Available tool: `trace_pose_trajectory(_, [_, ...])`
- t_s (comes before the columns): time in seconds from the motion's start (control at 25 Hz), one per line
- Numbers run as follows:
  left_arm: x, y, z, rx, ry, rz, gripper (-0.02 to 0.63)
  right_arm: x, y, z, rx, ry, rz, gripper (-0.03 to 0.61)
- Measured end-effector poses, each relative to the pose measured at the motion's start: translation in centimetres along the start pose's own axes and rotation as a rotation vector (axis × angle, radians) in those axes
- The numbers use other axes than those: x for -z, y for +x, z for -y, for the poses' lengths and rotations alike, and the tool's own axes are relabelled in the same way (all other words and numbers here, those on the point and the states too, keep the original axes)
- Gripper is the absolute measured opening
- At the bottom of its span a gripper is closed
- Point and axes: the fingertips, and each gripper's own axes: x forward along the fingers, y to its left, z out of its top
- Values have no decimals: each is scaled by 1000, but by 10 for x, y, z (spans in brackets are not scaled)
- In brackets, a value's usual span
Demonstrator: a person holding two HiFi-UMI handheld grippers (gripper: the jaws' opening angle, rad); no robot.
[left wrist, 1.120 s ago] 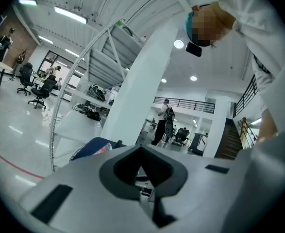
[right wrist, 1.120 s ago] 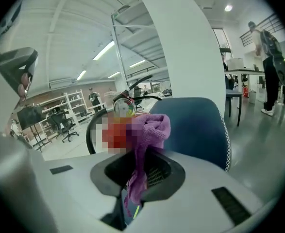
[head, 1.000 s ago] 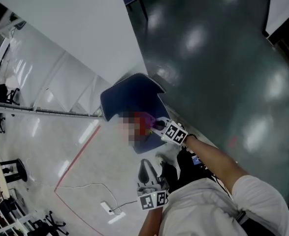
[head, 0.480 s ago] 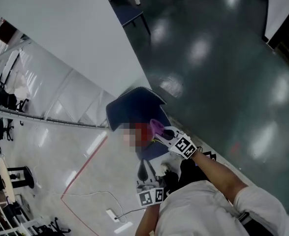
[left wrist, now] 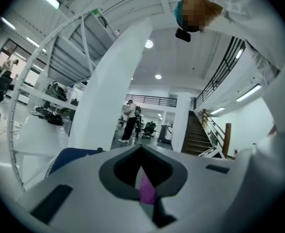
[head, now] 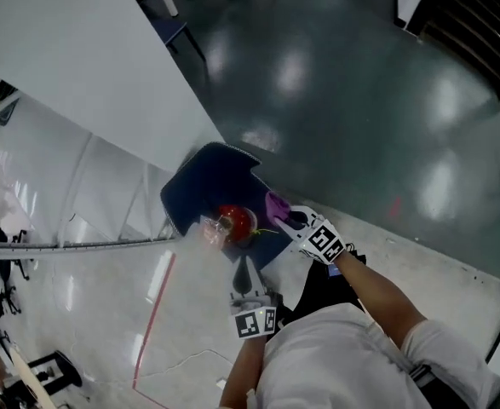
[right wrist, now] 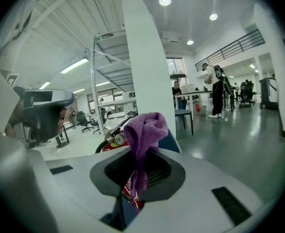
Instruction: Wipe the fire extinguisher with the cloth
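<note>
A red fire extinguisher (head: 235, 221) rests on the seat of a dark blue chair (head: 205, 184). My right gripper (head: 289, 221) is just right of it, shut on a purple cloth (head: 276, 204). In the right gripper view the cloth (right wrist: 147, 129) bunches up above the jaws, with the extinguisher (right wrist: 114, 141) and its gauge close behind on the left. My left gripper (head: 244, 273) sits below the extinguisher, pointing up at it, jaws together and holding nothing. A purple sliver (left wrist: 146, 188) shows in its notch in the left gripper view.
A broad white pillar (head: 88, 66) stands behind the chair. Dark glossy floor (head: 360, 100) spreads to the right, pale floor with a red line (head: 152, 312) to the left. Another chair (head: 180, 25) stands at the top. A person (left wrist: 130, 121) stands far off.
The right gripper with the cloth has lifted up beside the extinguisher's right side. The left gripper has come up closer under the chair. The head view has shifted.
</note>
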Motion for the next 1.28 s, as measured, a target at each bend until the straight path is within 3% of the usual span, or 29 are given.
trace_pose_trajectory(0.2, [-2,-7,-4,199,6,-49,5,32,-18,-28,141,72,-7,48])
trace_pose_trajectory(0.36, [16,-10,-15,232,-25,-108,5,79,-11,-52,191,150,-60,48])
trace_pose_trajectory(0.48, [28,0,-14,238,-37,-111,5,121,8,-40,198,175,-96,48])
trace_pose_trajectory(0.6, [43,2,-9,230,-23,-93,5,161,24,-23,210,200,-114,48])
trace_pose_trajectory(0.76, [74,-8,-17,176,-36,-131,5,208,46,-14,250,267,-139,48])
trace_pose_trajectory(1.0, [103,-8,-27,121,-38,-146,5,258,97,-9,194,243,-197,48])
trace_pose_trajectory(1.28, [141,-7,-43,-6,-37,-161,5,307,134,4,183,247,-227,48])
